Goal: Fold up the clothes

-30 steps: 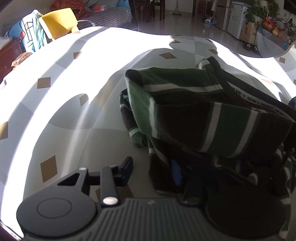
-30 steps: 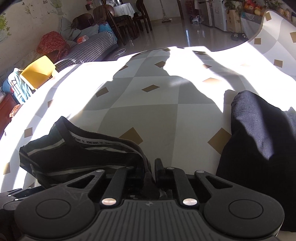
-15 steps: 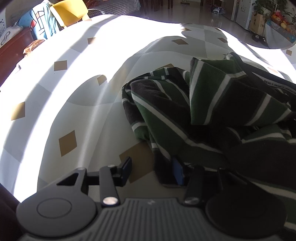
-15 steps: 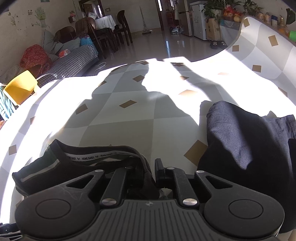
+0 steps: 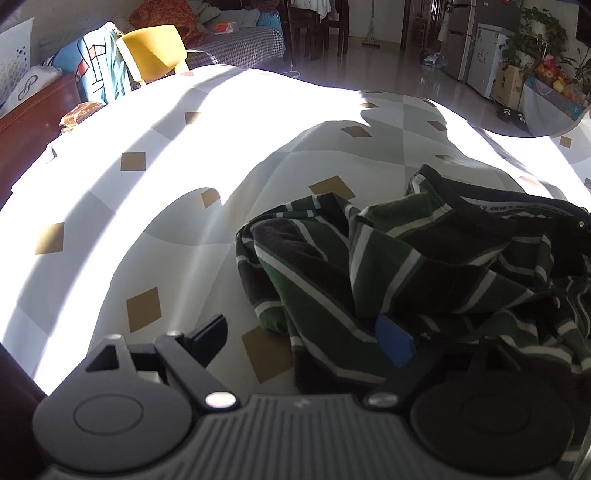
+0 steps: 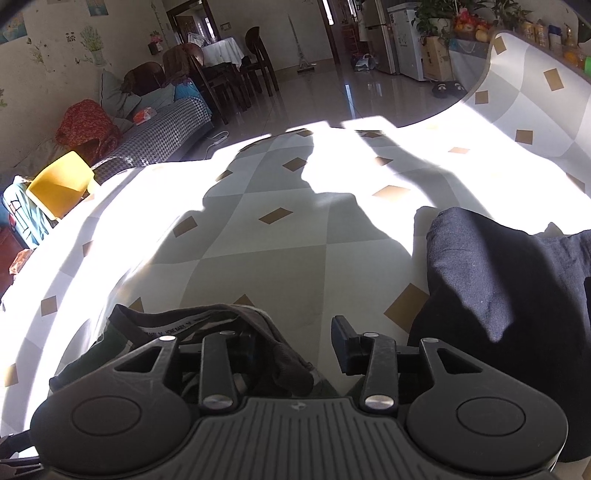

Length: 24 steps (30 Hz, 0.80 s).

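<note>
Table cover (image 5: pixel 155 221): white/grey checks w/ tan diamonds, half in sun, half in shadow. Yellow chair (image 5: pixel 153 51) at far edge, blue printed cloth (image 5: pixel 98 74) just beside it. Checked sofa (image 6: pixel 162 133) behind, red blanket (image 6: pixel 86 125) on it. Dining chairs (image 6: pixel 258 59) & white fridge (image 6: pixel 410 40) further back. Fruit (image 6: pixel 469 26) near plants.

Striped garment (image 5: pixel 424 266) heaped on table (image 5: pixel 177 221), right of centre; dark garment (image 6: pixel 509 295) further right, apart.
</note>
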Available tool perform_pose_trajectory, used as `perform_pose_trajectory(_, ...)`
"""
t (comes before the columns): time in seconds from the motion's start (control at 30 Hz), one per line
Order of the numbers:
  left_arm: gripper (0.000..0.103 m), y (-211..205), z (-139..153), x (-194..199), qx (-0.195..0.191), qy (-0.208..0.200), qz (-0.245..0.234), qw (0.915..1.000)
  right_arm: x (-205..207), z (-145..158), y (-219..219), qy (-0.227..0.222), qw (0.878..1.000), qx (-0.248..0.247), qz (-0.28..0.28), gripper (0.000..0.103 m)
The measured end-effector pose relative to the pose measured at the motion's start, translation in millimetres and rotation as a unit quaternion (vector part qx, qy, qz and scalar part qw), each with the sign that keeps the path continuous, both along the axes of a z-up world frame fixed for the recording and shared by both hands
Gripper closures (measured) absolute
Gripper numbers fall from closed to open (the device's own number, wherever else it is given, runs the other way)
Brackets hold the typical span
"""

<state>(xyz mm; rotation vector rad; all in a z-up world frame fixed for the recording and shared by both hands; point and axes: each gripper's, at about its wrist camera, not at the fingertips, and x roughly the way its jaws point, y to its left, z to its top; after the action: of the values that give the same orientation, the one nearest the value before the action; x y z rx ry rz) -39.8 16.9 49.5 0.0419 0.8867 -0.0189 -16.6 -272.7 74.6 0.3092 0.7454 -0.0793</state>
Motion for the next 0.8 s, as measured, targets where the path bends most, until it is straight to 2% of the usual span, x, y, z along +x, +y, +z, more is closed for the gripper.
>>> perform_pose_trajectory(0.07, 0.013, -6.8, -2.1, 6.7, 0.014, -0.003, -0.001, 0.9999, -1.7, 2.7, -0.4, -0.011, 1.000, 0.006, 0.001, 0.063)
perform_pose_trajectory(0.23, 0.013, -10.2, -17.1, 23.5, 0.008, 0.019, 0.008, 0.9998, -6.3, 13.6, -1.5, -0.046, 0.999, 0.002, 0.003, 0.059)
perform_pose_trajectory(0.3, 0.012, -12.9, -20.9, 27.5, 0.016, 0.018, 0.008, 0.9997, -7.2, 17.1, -2.5, -0.044, 0.999, 0.002, 0.002, 0.058)
perform_pose_trajectory(0.47, 0.006, -17.4, -24.3, 36.7, 0.032, 0.000, 0.008, 0.9995, -6.9, 8.2, -4.9, 0.006, 0.999, 0.047, 0.020, 0.057)
perform_pose_trajectory(0.67, 0.004, -26.6, -32.6, 39.9, 0.055, -0.015, -0.012, 0.9983, -1.8, -12.5, 16.3, 0.054, 0.995, 0.036, 0.071, 0.056)
perform_pose_trajectory(0.8, 0.003, -29.8, -37.8, 39.3, 0.064, -0.020, -0.019, 0.9975, 5.6, -32.4, 30.5, 0.088, 0.992, 0.017, 0.084, 0.055)
